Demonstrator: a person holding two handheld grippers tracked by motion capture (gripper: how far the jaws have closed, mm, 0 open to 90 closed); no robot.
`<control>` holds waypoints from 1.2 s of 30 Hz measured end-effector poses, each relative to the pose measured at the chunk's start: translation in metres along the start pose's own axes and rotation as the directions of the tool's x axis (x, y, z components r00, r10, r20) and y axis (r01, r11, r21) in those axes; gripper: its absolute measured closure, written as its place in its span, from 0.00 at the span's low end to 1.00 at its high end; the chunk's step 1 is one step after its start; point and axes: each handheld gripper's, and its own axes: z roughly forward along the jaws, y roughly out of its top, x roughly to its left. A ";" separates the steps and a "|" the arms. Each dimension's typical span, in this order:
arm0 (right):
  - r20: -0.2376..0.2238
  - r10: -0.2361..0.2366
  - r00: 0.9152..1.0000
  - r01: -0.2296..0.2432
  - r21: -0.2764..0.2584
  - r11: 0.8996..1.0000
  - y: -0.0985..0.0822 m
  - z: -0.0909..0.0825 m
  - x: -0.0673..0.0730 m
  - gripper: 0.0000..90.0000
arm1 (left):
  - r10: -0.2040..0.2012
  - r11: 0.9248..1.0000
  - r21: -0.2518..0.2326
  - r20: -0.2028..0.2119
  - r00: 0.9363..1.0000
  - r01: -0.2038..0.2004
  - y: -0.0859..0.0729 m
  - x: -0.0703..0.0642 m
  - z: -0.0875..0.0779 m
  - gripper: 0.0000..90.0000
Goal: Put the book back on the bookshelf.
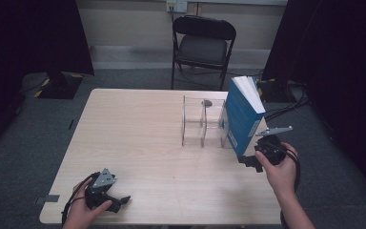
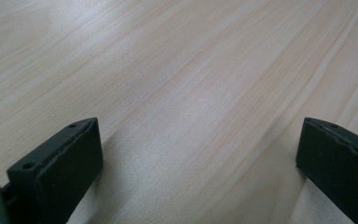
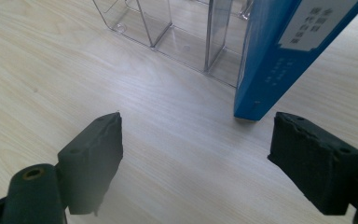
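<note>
My right gripper (image 1: 249, 161) hangs released just beside the blue book (image 1: 242, 114), which leans against the clear organizer (image 1: 204, 121) at two o'clock; my left gripper (image 1: 119, 201) rests released at seven on the surface (image 1: 138, 143).

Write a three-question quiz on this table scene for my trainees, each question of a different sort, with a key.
1. True or false: the blue book lies flat on the table.
2. Which gripper is nearer the book? A) left gripper B) right gripper
3. Fill in: the book leans against the clear ____.

Key:
1. False. It stands tilted on its lower edge.
2. B. Its open jaws sit just short of the book's bottom corner, not touching; the left gripper rests open at the table's near left.
3. Rack, a divided plastic one, with nothing seen in its slots.
</note>
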 end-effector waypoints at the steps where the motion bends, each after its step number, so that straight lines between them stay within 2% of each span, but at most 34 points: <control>1: 0.000 -0.001 1.000 0.001 -0.001 1.000 -0.001 0.002 0.001 0.18 | 0.000 1.000 0.002 0.000 1.000 0.000 0.000 0.000 0.000 0.00; 8: -0.025 0.007 1.000 -0.007 0.003 1.000 -0.011 0.013 0.003 0.19 | -0.008 1.000 -0.005 0.000 1.000 0.008 0.000 0.000 0.000 0.00; 36: -0.059 0.047 0.997 -0.045 0.021 0.999 -0.047 0.049 0.007 0.19 | 0.000 1.000 0.002 0.000 1.000 0.000 0.000 0.000 0.000 0.00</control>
